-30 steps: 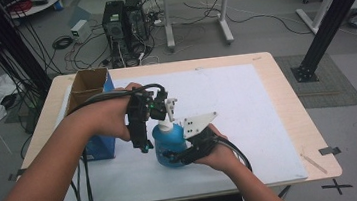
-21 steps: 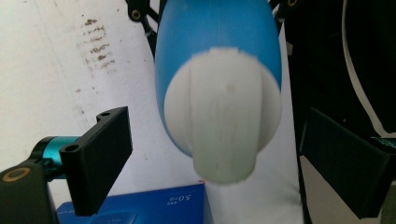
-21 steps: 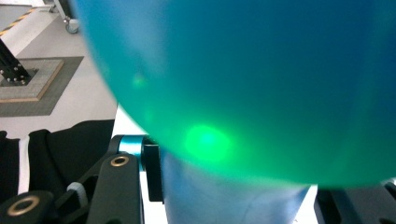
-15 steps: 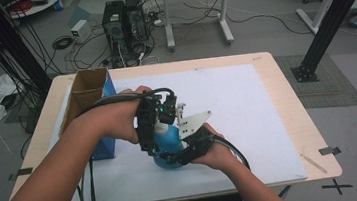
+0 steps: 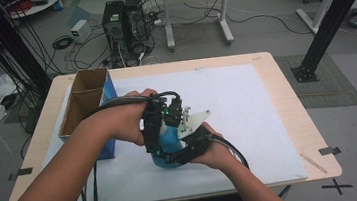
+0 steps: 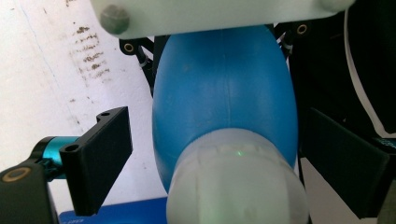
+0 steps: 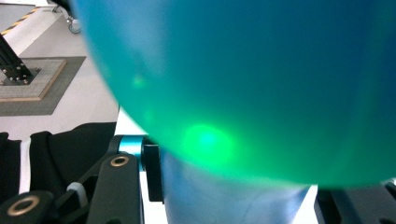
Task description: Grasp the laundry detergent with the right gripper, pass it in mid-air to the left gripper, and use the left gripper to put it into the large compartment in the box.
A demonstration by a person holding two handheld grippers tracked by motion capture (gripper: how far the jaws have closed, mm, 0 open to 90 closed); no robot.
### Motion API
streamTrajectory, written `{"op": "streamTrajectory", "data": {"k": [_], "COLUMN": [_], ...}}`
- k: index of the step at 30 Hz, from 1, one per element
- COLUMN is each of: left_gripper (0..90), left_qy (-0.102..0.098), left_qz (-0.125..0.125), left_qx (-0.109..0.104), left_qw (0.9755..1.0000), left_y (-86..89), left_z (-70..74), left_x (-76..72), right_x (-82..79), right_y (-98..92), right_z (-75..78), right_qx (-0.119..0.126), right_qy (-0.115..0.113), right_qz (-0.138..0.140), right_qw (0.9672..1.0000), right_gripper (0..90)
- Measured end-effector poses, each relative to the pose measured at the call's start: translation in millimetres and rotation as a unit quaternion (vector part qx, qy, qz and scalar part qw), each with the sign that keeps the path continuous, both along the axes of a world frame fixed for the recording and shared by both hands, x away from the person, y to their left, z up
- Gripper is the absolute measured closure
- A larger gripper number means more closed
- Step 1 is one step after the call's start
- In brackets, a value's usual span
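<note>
A blue spray bottle (image 5: 169, 140) stands near the front of the white sheet (image 5: 252, 108). My right gripper (image 5: 184, 152) is shut on the bottle low down, at its near right side. In the right gripper view the bottle's blue body (image 7: 252, 79) looms close, and its paler lower part sits between the right gripper (image 7: 238, 198) jaws. My left gripper (image 5: 157, 128) comes down over the bottle's top. In the left gripper view the bottle (image 6: 224, 102) and its whitish cap (image 6: 238, 182) lie between the open left gripper (image 6: 212, 140) jaws, with a gap at the left jaw.
An open cardboard box with a blue side (image 5: 85, 97) stands at the left of the wooden table (image 5: 286, 89), close to my left forearm. Cables trail from both grippers over the front edge. Computer towers (image 5: 123, 23) and a desk stand on the floor beyond.
My left gripper has shifted a little to the right and down over the bottle's top, covering its white spray head. The right hand and the bottle have stayed put.
</note>
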State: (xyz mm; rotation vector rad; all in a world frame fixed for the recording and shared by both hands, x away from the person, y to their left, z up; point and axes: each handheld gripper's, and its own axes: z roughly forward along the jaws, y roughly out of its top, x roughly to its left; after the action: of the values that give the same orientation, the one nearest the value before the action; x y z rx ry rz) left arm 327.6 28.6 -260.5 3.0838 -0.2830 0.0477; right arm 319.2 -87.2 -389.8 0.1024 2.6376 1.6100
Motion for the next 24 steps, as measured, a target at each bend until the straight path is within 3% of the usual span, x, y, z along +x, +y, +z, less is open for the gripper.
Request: {"op": "streamTrajectory", "data": {"k": [24], "left_gripper": [12.6], "left_qy": [-0.013], "left_qz": [0.001], "left_qx": [0.017], "left_qw": [0.9998], "left_y": [-3.0], "left_z": [-7.0], "left_x": [0.1], "right_x": [0.3], "right_y": [1.0], "right_z": [1.0], "right_qx": [0.001], "right_qy": [0.006], "right_qz": [0.001], "right_qw": [1.0000], "right_gripper": [46.7]}}
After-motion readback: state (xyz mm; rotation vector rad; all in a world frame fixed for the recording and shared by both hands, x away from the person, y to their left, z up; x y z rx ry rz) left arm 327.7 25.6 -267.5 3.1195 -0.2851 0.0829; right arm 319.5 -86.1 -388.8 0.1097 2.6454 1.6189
